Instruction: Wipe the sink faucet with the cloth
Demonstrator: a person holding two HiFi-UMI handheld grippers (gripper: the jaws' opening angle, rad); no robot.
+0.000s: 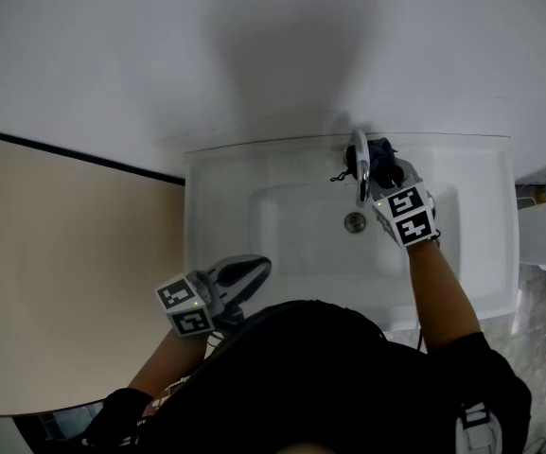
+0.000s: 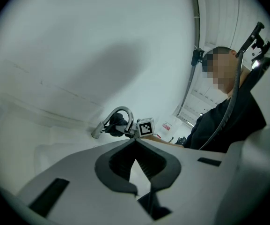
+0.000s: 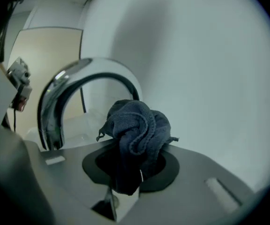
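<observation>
Dark blue terry fills my right gripper (image 3: pixel 127 172). Its jaws are clamped on the lower end of the cloth (image 3: pixel 135 125), and the rest stands up ahead of the tips as a bunched wad. Just left of that wad, a little beyond it, rises the chrome faucet (image 3: pixel 60 97). Its arch curves over from the spout end on my left and drops out of sight behind the cloth. So the cloth sits tight against the far leg of the arch, close to the base. Whether the fabric is pressing on the metal or only beside it, I cannot tell.

My left gripper (image 2: pixel 135 161) hangs well back from all this, at the near rim of the sink (image 1: pixel 481 253), with its jaw tips together and nothing between them. From there the faucet shows far ahead, with the dark wad tucked inside its loop.

I judge the wipe is at its start or in its early strokes. The cloth is gathered, held and brought up to the faucet, so the fetching is done. Nothing shows which parts have been rubbed; the chrome looks bright all along. I take the spout end, the top of the arch and the base as left to do.

Below the spout lies the drain (image 1: pixel 355 222), and past the faucet stands a plain white wall (image 1: pixel 254 45).
</observation>
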